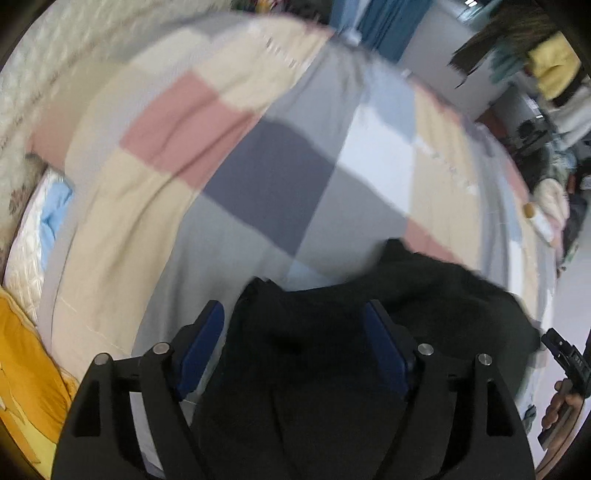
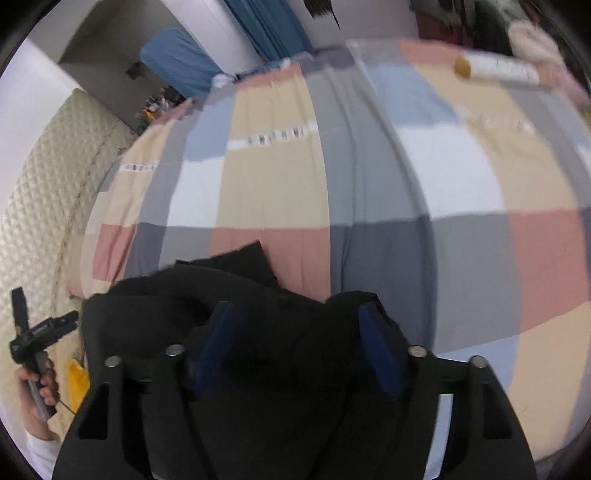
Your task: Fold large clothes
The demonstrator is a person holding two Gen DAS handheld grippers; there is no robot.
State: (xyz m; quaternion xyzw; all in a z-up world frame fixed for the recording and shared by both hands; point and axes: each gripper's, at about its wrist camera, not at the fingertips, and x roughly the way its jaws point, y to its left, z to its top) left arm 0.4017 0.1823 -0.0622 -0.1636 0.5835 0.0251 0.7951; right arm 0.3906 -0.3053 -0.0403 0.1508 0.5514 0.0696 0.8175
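Note:
A black garment (image 1: 424, 302) lies bunched on a bed with a patchwork cover (image 1: 266, 177). My left gripper (image 1: 293, 314) is open, its blue pads either side of a fold of the garment. In the right wrist view the same black garment (image 2: 192, 295) lies under my right gripper (image 2: 295, 317), which is also open with cloth between its pads. The right gripper in the person's hand shows at the right edge of the left wrist view (image 1: 565, 354). The left gripper shows at the left edge of the right wrist view (image 2: 29, 332). Both views are blurred.
A cream quilted headboard (image 2: 48, 192) stands at the left. A yellow cloth (image 1: 26, 369) and a light blue cloth (image 1: 55, 210) lie at the bed's side. A white tube with a tan cap (image 2: 495, 68) lies on the far corner. Blue curtains (image 2: 266, 26) hang behind.

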